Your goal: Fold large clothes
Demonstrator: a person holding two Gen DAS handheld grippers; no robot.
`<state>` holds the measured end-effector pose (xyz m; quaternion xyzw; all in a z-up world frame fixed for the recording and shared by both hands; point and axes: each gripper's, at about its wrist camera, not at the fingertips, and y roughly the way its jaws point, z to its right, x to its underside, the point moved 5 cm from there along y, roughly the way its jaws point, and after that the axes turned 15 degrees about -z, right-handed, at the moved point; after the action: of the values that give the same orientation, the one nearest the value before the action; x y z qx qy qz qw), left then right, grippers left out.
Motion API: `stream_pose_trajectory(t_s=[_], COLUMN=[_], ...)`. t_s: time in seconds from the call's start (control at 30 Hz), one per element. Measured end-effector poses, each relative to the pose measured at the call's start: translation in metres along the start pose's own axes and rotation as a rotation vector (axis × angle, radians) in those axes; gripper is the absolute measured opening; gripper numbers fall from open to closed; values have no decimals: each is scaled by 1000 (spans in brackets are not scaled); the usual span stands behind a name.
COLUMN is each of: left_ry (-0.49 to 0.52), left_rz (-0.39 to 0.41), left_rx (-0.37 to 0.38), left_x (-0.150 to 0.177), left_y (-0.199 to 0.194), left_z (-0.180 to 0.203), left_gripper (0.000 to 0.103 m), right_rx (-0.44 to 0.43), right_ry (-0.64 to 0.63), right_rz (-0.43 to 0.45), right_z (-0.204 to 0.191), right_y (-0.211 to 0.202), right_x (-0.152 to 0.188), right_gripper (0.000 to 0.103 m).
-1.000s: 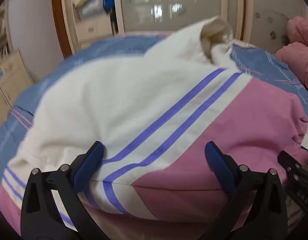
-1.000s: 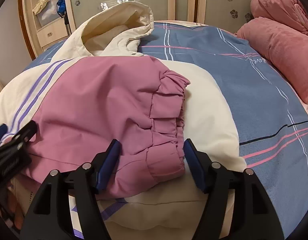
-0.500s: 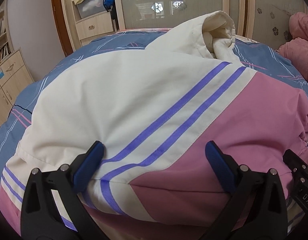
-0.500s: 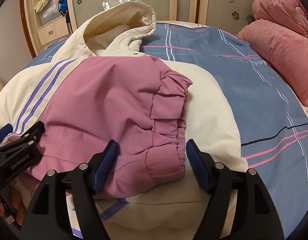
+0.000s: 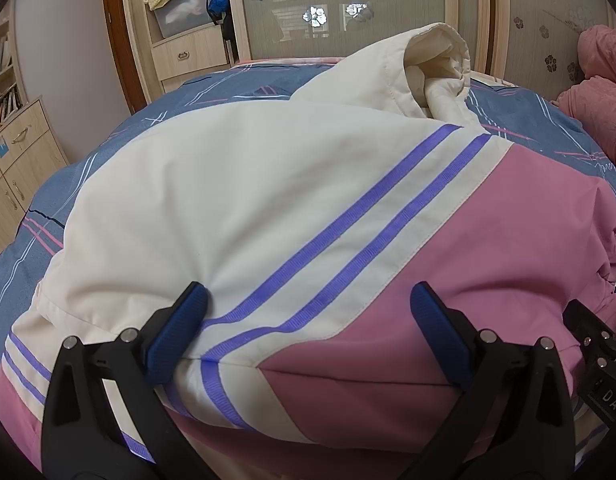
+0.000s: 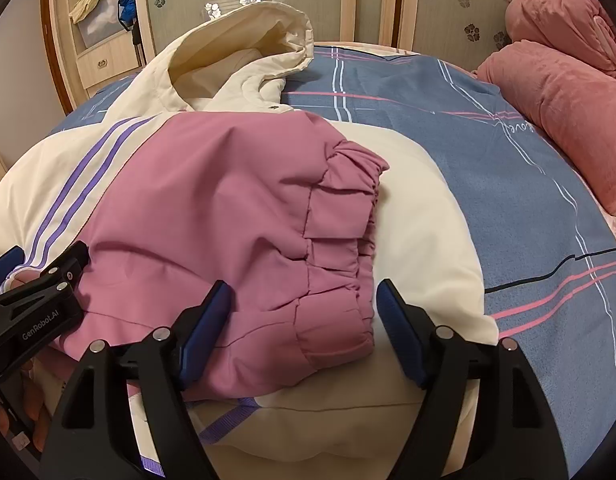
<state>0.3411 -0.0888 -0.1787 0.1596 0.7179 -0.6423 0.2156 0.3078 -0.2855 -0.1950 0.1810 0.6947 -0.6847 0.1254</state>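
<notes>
A puffy cream jacket (image 5: pixel 227 184) with pink panels and purple stripes lies on the bed, its hood (image 6: pixel 243 40) toward the far end. A pink sleeve (image 6: pixel 227 200) is folded across the body, and its gathered cuff (image 6: pixel 340 280) lies near my right gripper (image 6: pixel 303 292). Those jaws are opening; the cuff sits between them and the pads do not clamp it. My left gripper (image 5: pixel 308 300) stands wide open over the striped folded edge of the jacket. Each gripper shows at the edge of the other's view: the left gripper (image 6: pixel 35 300), the right gripper (image 5: pixel 596 340).
The bed's blue sheet (image 6: pixel 488 152) with pink and white lines spreads to the right. Pink plush pillows (image 6: pixel 556 100) lie at the far right. A wardrobe with glass doors (image 5: pixel 348 8) and wooden drawers (image 5: pixel 15 152) stand beyond the bed. A hand (image 6: pixel 11 412) holds the left gripper.
The right jaws have spread a little wider around the pink cuff. The left wrist view was blurred a second ago and is steady now; the jacket lies as before.
</notes>
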Motion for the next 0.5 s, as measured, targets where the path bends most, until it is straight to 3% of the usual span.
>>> stream_pose_trajectory(t_s=[0.13, 0.3, 0.5], left_ry=[-42, 52, 36], left_rz=[136, -27, -28], left_rx=[58, -45, -26], left_x=[-11, -37, -36], left_y=[-33, 11, 18], left_z=[-7, -9, -19], left_gripper=[101, 101, 101], right_rx=[0, -1, -14], right_ry=[0, -6, 9], right_rz=[1, 1, 27], right_z=[-1, -3, -2], right_y=[0, 1, -6], right_x=[0, 0, -1], right_gripper=[78, 83, 86])
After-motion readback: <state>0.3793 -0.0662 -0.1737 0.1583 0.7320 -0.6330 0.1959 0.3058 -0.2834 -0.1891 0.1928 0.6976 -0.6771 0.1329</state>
